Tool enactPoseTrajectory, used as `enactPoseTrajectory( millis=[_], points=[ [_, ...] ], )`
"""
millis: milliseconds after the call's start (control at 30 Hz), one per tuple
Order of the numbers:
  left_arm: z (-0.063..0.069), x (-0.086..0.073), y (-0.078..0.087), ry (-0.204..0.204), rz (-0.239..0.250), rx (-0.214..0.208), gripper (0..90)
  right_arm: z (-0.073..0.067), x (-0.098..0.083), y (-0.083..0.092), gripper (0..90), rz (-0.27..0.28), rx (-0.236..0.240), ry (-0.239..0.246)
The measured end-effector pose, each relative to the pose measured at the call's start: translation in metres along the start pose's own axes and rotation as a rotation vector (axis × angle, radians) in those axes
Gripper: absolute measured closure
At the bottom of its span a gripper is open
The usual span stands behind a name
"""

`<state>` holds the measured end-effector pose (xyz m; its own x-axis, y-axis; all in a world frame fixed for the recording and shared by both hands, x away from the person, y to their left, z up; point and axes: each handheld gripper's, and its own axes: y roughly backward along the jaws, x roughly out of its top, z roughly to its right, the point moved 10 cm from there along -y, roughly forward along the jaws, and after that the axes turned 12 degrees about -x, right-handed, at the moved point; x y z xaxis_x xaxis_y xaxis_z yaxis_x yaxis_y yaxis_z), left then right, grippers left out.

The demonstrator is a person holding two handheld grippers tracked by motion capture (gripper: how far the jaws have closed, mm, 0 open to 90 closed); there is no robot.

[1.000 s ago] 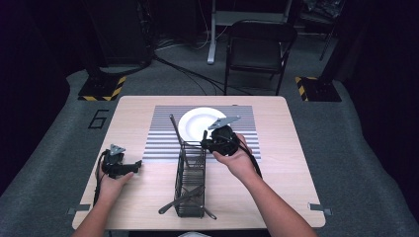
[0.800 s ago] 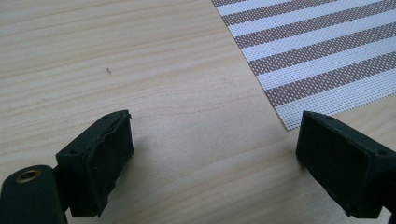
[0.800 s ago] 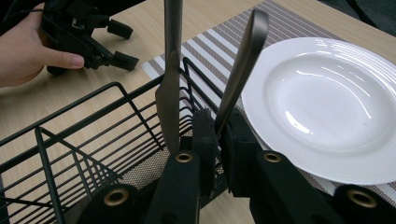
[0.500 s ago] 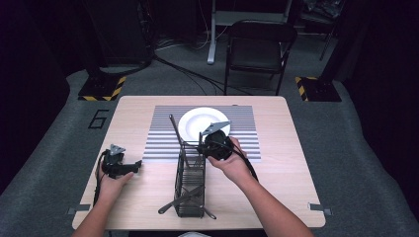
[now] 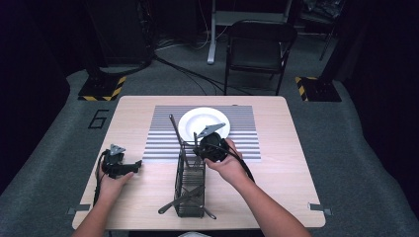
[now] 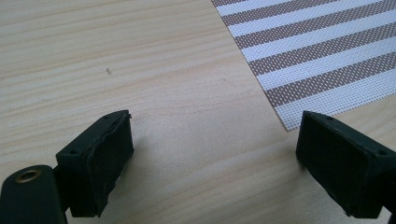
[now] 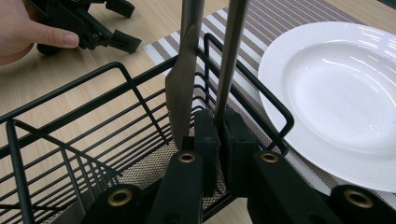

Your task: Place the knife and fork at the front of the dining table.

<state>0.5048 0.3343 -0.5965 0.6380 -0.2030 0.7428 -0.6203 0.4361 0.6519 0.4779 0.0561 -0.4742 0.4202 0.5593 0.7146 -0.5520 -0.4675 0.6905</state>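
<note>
- At the far end of the wire caddy (image 5: 190,182), around twelve o'clock on its rim, your right gripper (image 7: 219,140) has its jaws pinched tight on a slim metal utensil handle (image 7: 231,56).
- That utensil stands nearly upright inside the caddy; a second utensil (image 7: 184,79), flat and blade-like, stands just beside it at nine o'clock in the right gripper view, so I judge it may snag.
- Expect the handle to be stiff, light and slippery: polished metal can twist between the pads. Your hold sits low on the shaft, which should steady it.
- The white plate (image 5: 204,123) lies on the striped mat (image 5: 163,143), at one o'clock from the caddy.
- Your left gripper (image 6: 212,154) rests over bare table (image 6: 116,56) with its jaws spread wide, nothing between them.
</note>
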Motion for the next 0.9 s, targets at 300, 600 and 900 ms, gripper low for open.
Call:
enactPoseTrajectory(
  millis=[300,600,900],
  points=[
    [0.0,0.0,0.0,0.0,0.0,0.0,10.8,-0.001,0.004,0.008,86.9,-0.001,0.036,-0.007],
    [0.0,0.0,0.0,0.0,0.0,0.0,10.8,-0.004,0.017,0.025,86.9,0.002,0.045,-0.003],
    [0.0,0.0,0.0,-0.001,-0.001,0.0,10.9,-0.003,0.031,0.043,86.9,0.008,0.043,0.006]
  ],
)
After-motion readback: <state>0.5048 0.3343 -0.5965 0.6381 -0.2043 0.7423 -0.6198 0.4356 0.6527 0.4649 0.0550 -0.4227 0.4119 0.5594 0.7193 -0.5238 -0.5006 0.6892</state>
